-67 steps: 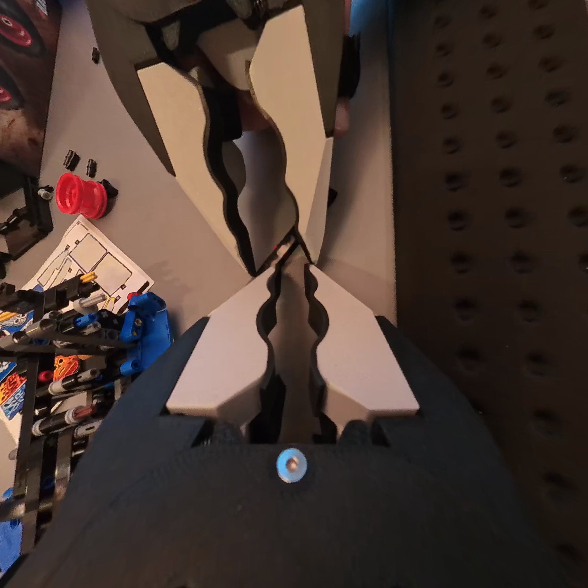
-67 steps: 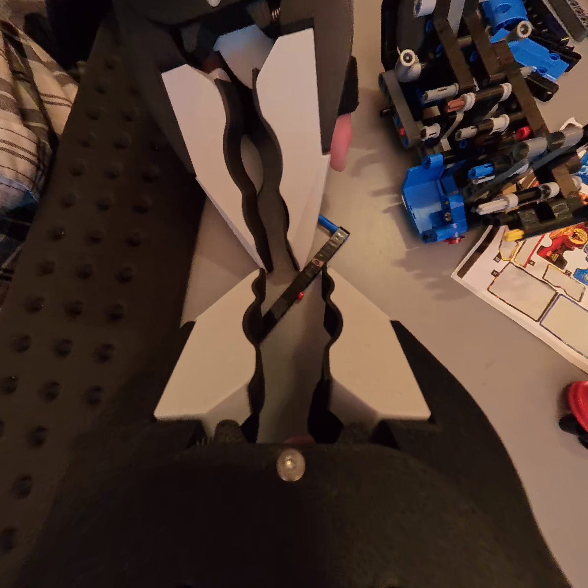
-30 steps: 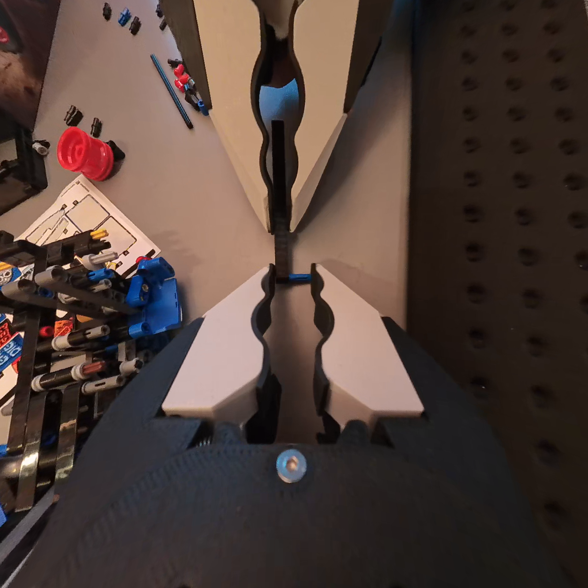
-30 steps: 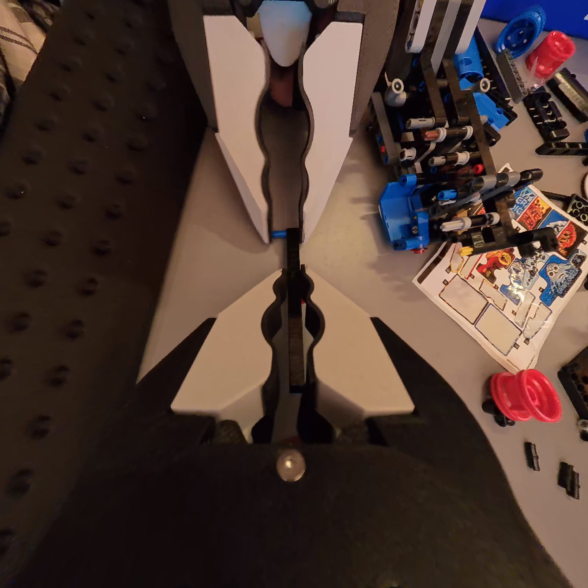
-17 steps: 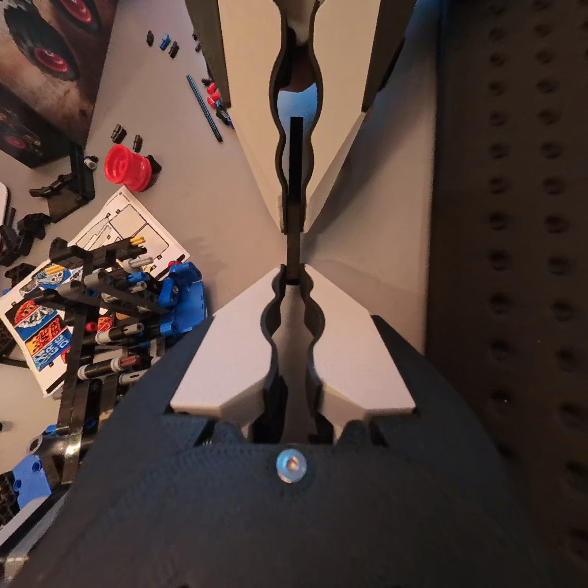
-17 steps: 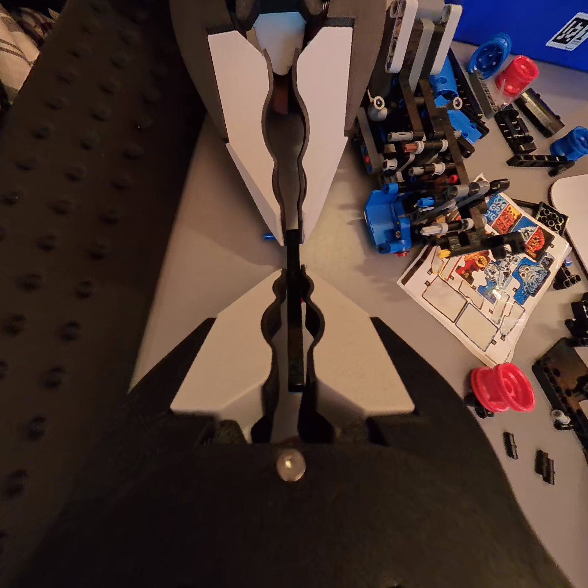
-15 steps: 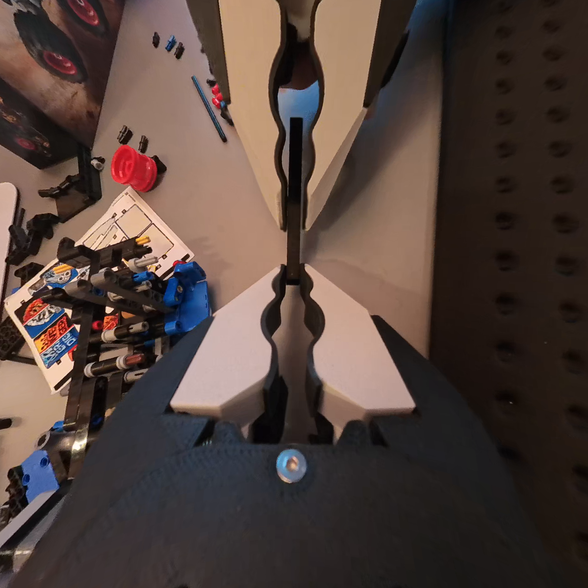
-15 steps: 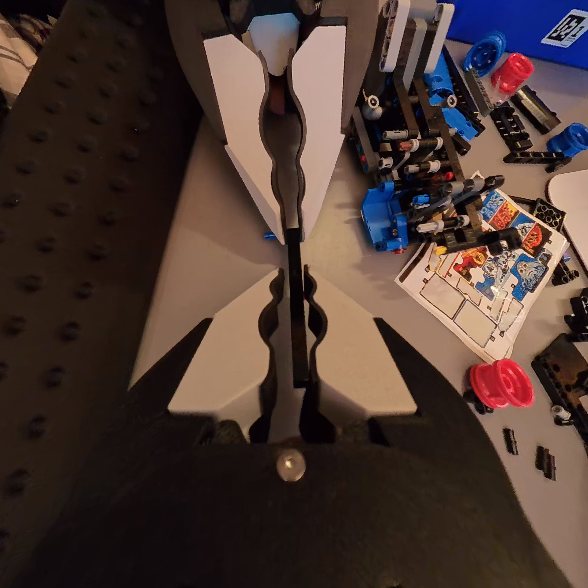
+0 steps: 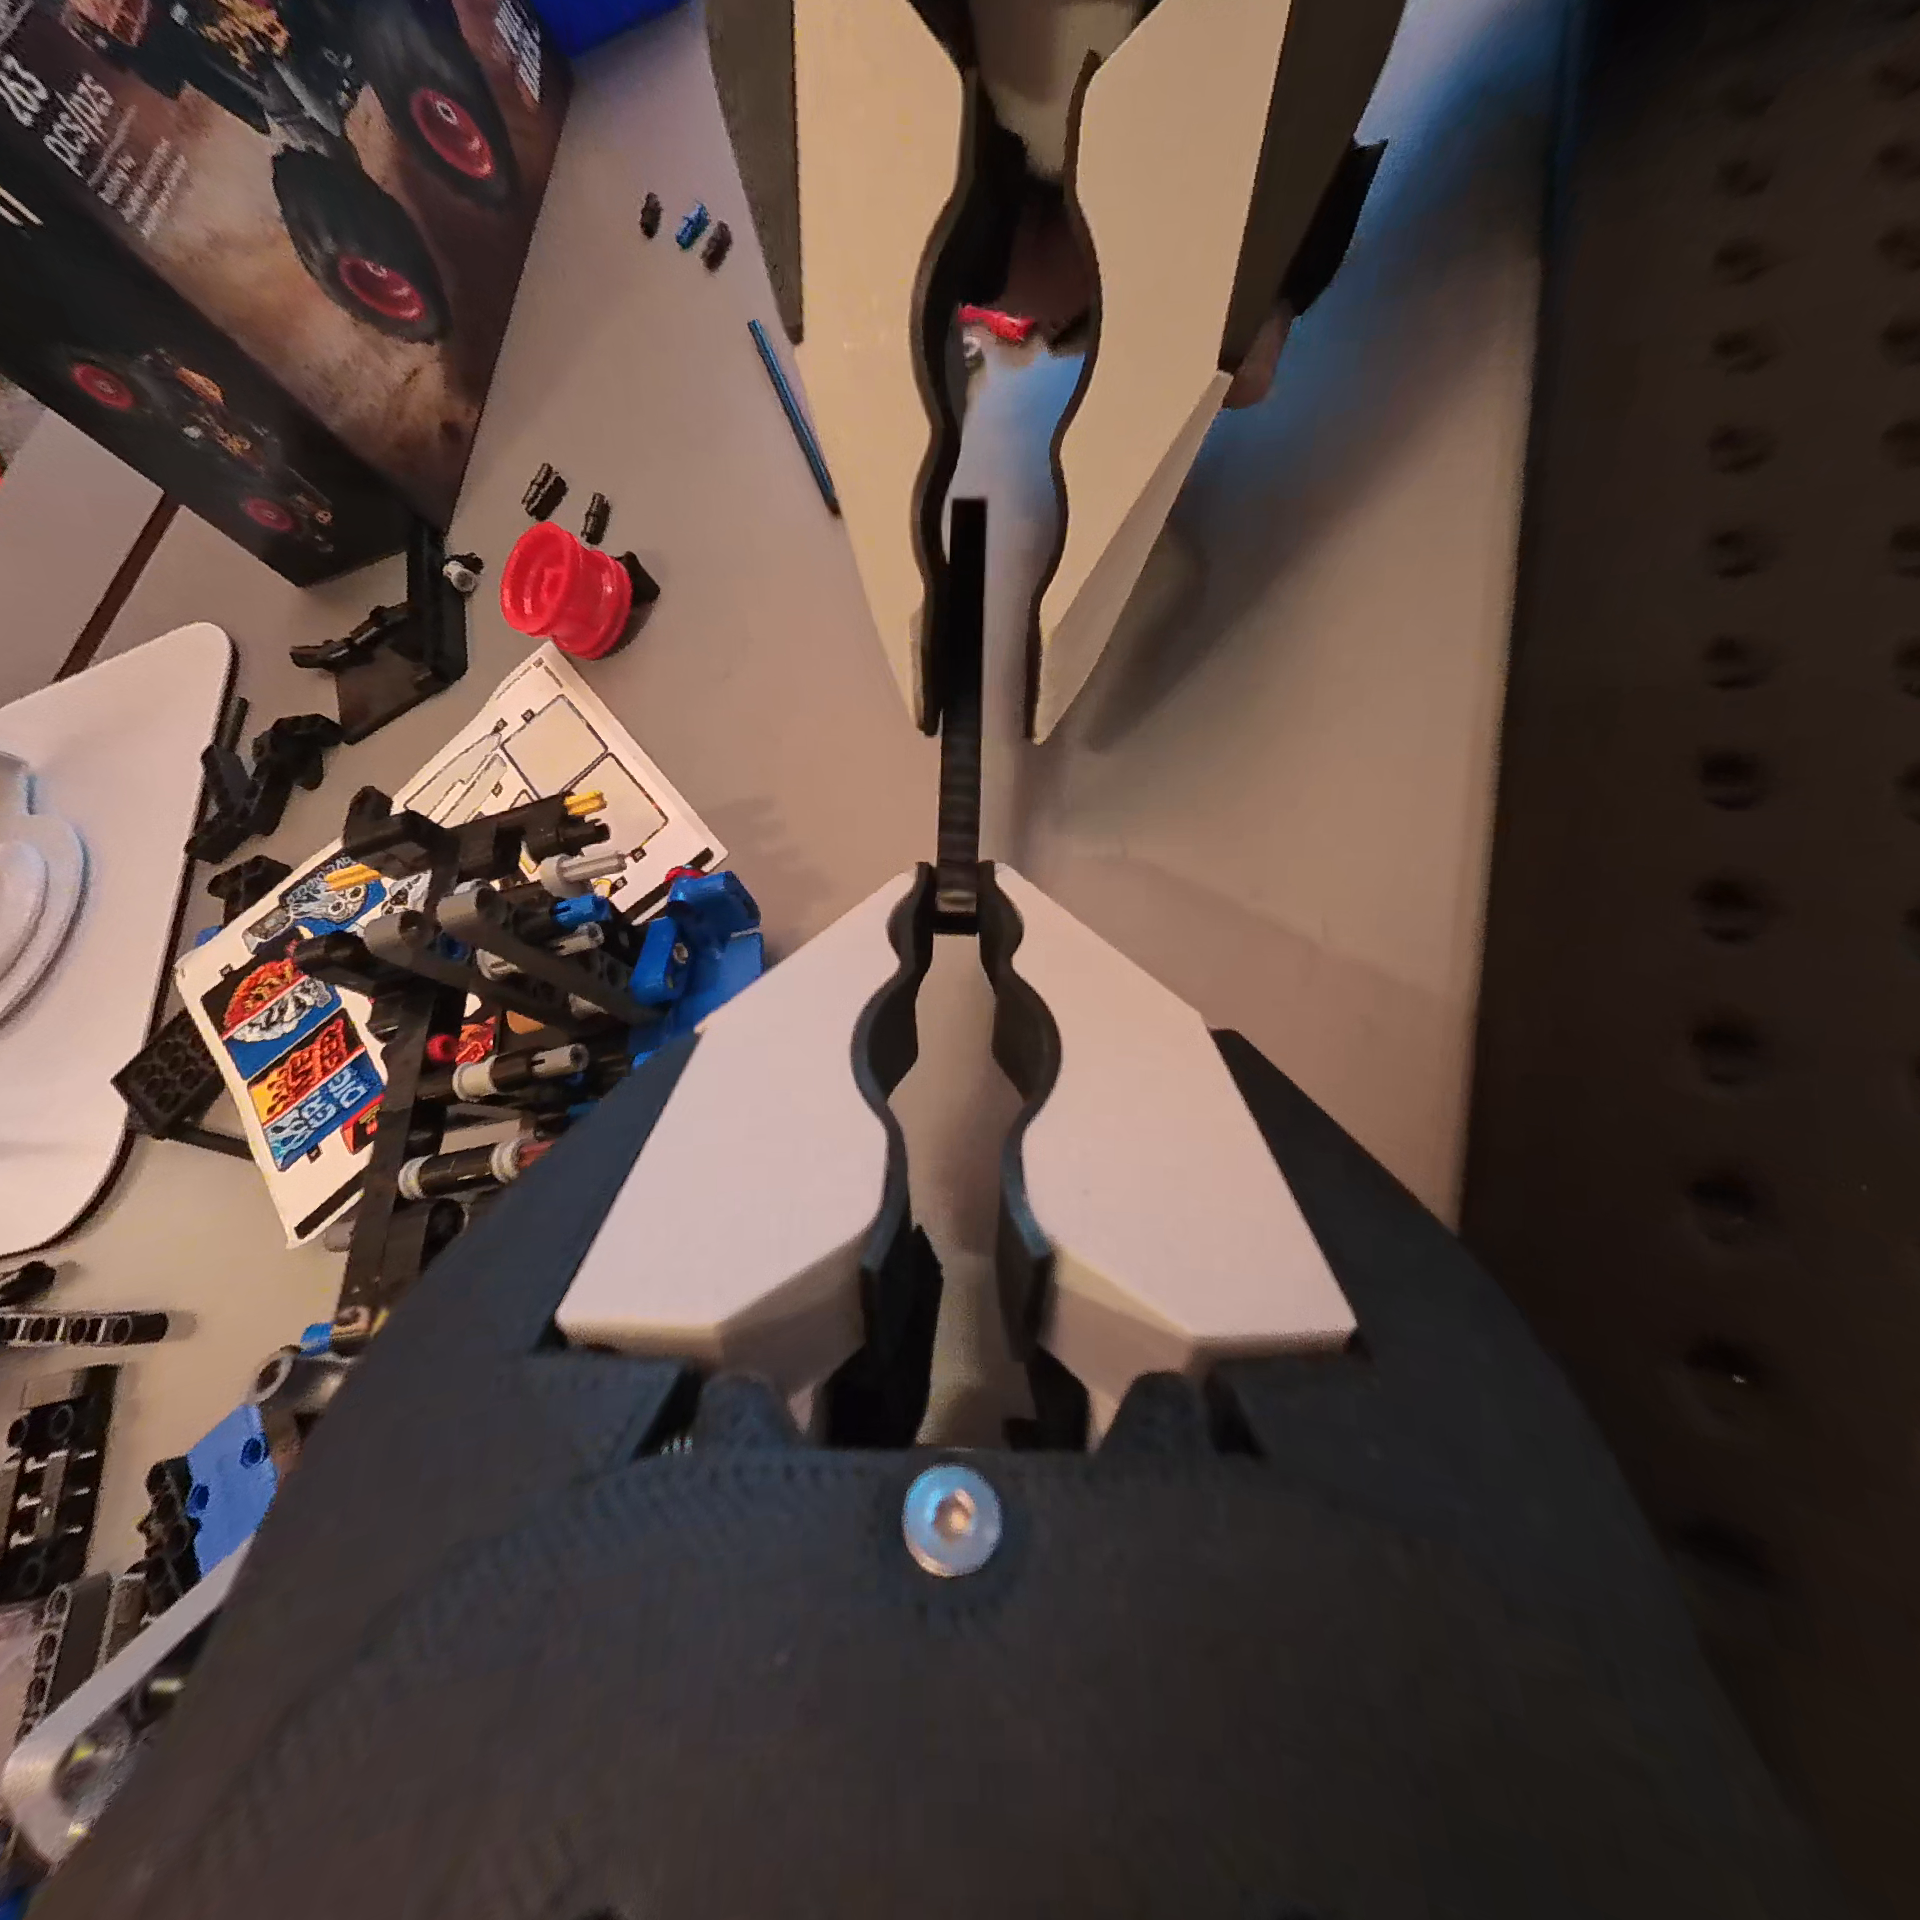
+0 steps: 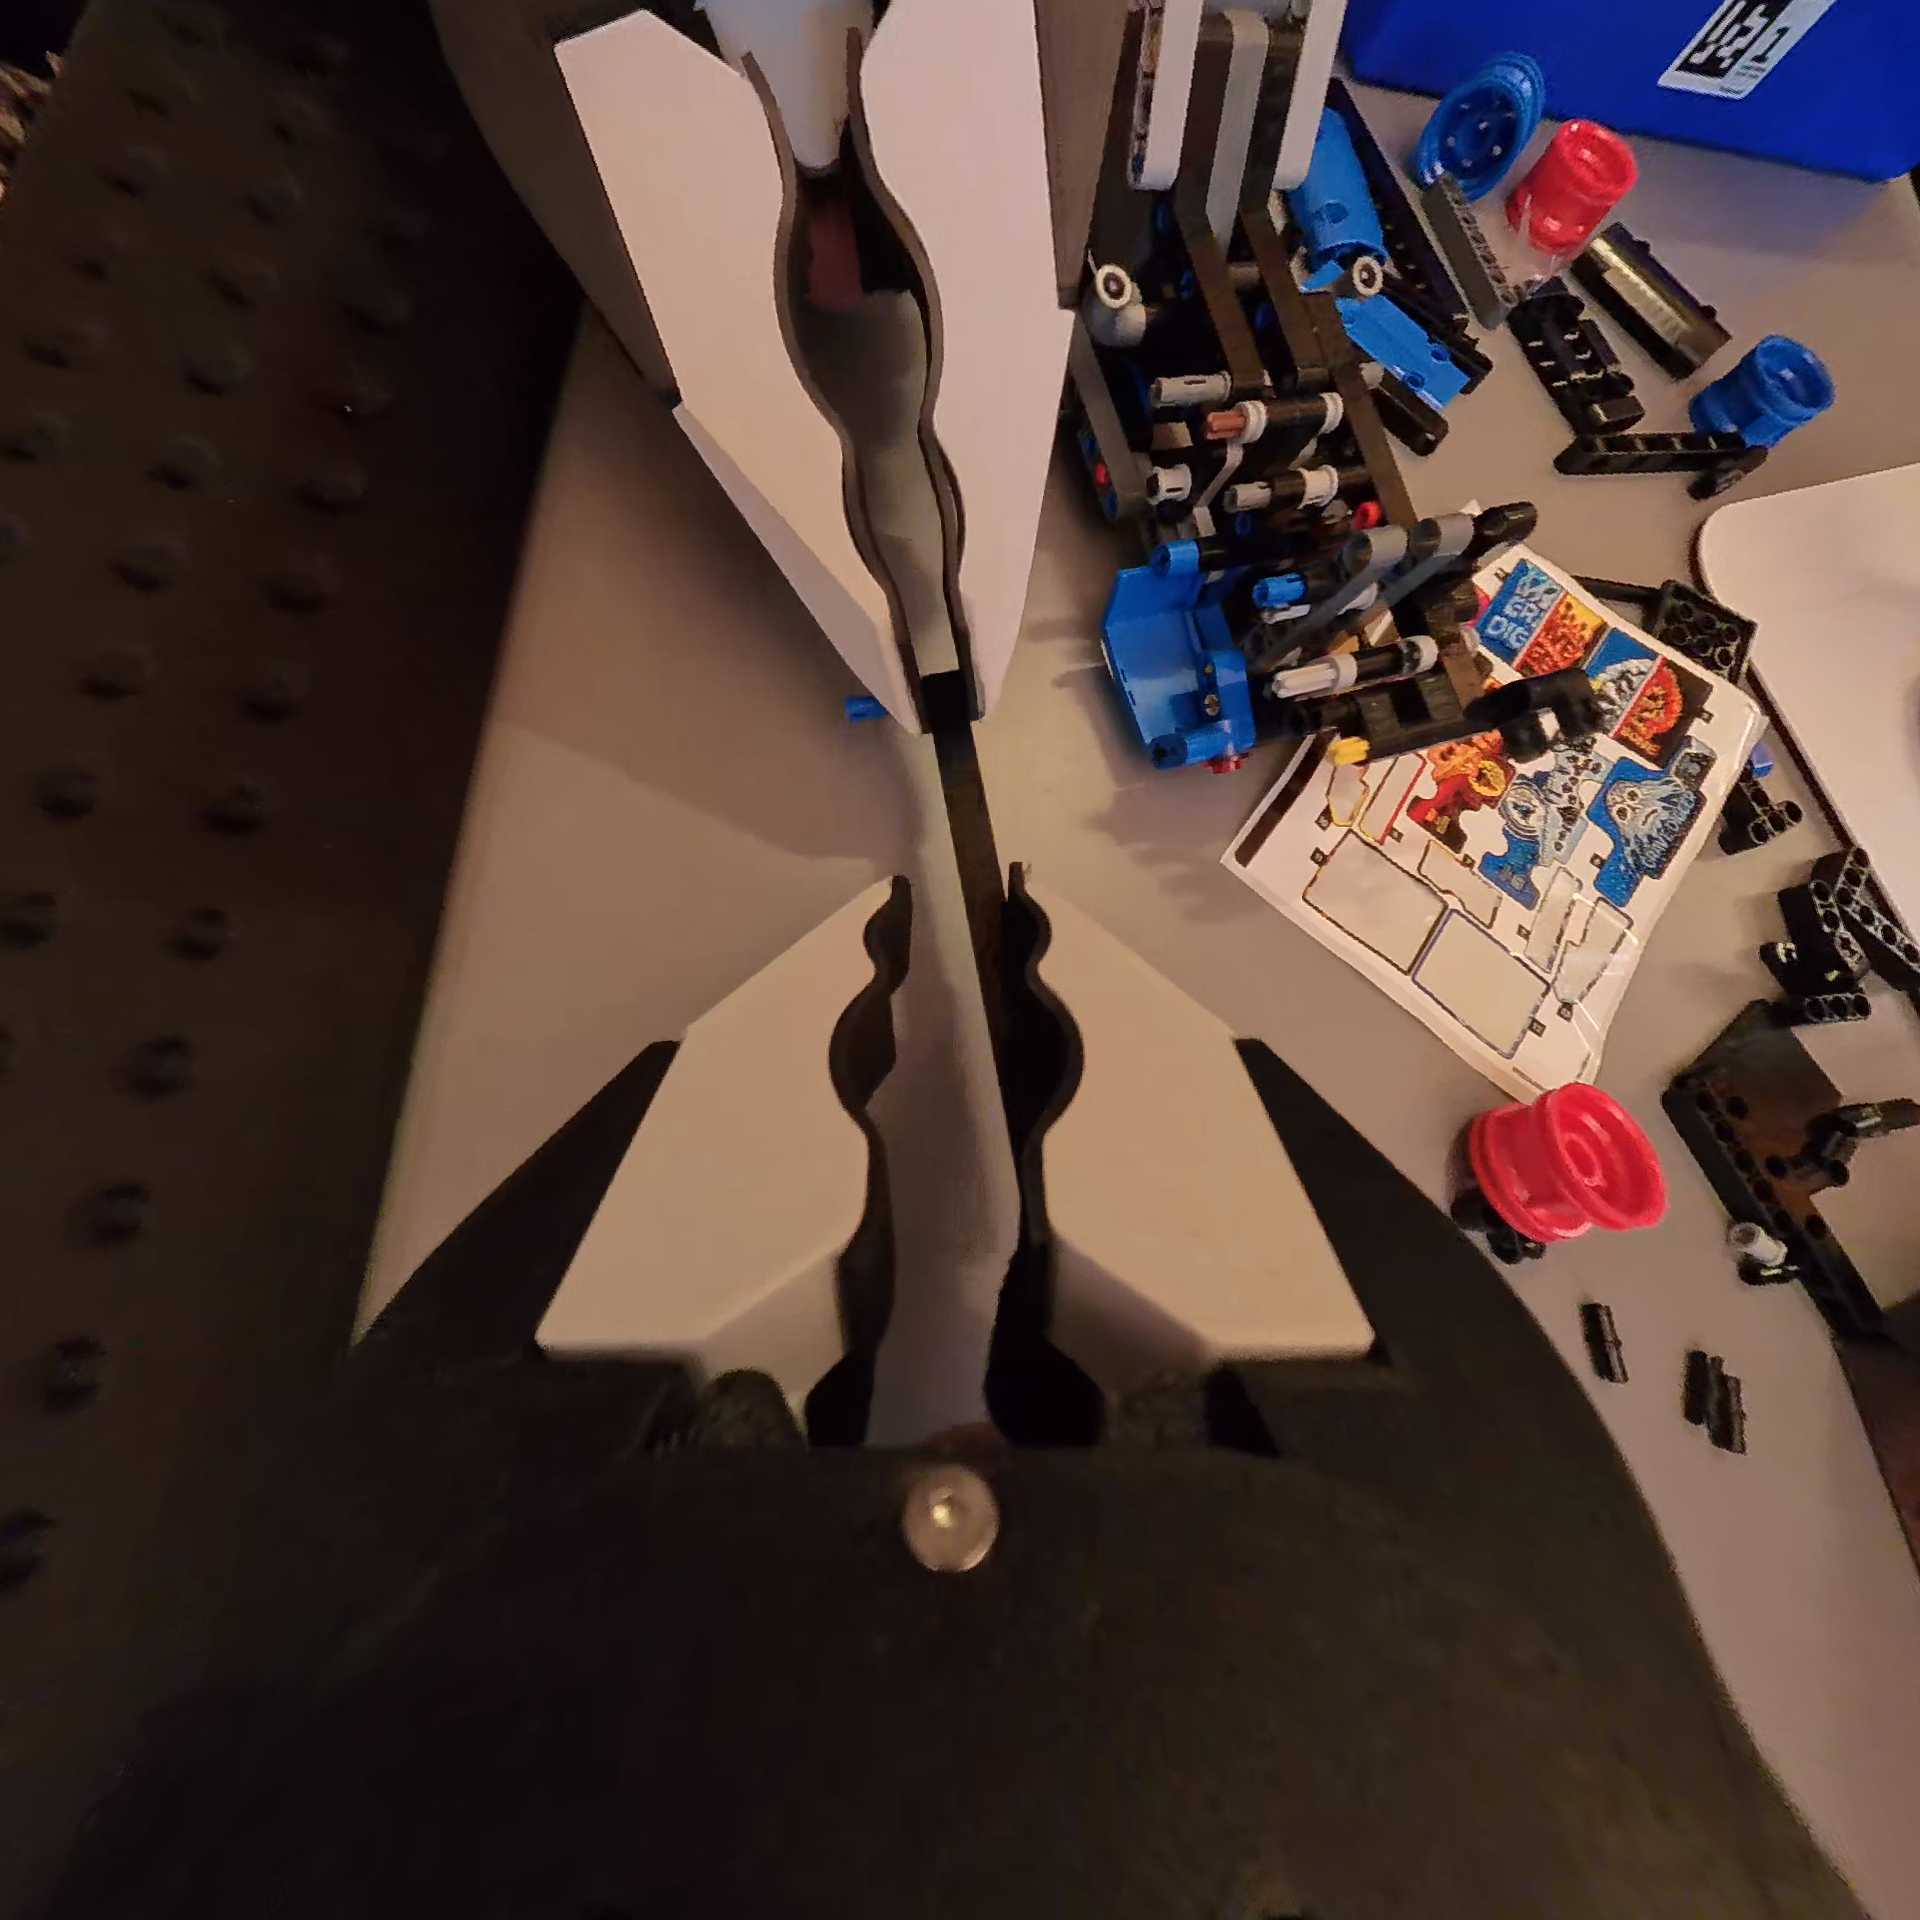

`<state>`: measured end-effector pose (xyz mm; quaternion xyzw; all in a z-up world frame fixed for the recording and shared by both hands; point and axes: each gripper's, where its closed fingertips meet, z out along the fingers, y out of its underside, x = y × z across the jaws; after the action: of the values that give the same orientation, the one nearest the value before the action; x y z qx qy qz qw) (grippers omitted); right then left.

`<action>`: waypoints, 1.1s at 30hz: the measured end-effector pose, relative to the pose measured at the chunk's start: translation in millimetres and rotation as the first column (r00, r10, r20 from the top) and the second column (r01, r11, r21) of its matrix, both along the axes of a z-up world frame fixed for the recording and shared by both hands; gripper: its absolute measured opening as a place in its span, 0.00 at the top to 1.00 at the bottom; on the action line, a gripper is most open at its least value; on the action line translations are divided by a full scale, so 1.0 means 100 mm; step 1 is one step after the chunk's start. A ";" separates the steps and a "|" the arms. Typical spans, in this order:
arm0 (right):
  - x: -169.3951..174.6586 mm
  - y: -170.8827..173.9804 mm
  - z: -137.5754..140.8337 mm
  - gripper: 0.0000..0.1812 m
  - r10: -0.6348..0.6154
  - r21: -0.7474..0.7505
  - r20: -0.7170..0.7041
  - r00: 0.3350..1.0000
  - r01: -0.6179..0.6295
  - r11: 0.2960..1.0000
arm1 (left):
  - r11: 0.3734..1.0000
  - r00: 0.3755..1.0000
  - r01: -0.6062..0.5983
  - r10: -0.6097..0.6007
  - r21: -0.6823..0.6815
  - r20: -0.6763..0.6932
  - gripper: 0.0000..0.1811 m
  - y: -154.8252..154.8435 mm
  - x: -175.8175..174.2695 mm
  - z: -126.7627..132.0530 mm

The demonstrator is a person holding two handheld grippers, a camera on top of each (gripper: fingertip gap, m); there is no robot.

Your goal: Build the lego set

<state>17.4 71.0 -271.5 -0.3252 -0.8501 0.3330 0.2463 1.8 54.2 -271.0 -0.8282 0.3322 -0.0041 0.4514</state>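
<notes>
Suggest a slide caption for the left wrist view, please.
Left gripper clamps the black beam as the right gripper opens.

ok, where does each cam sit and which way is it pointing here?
Left wrist view: on the left gripper, looking along its fingers down at the grey table; own fingers pinch the thin black lego beam.
Right wrist view: on the right gripper, facing the opposite way; own fingers parted, beam against one.
Shared: the beam, each other's gripper, the red wheel hub.

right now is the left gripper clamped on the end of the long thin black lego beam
Yes, the left gripper pinches the near end of the long thin black lego beam between its fingertips, while the right gripper stands open around the other end.
</notes>
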 end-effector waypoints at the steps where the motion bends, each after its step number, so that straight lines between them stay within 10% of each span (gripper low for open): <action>1: 0.00 0.01 0.00 0.91 -0.003 0.002 -0.003 1.000 0.003 1.000 | 1.000 1.000 -0.005 0.005 0.005 0.000 0.96 0.00 -0.01 0.01; 33: -0.02 0.02 0.16 0.98 0.013 -0.022 -0.095 0.995 -0.015 1.000 | 0.996 0.994 -0.017 0.026 0.084 -0.104 0.87 -0.11 0.02 0.07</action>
<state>15.6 73.3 -255.1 -0.3061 -0.8358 0.3595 0.2802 4.1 42.9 -263.6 -0.8113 0.3462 0.0581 0.4675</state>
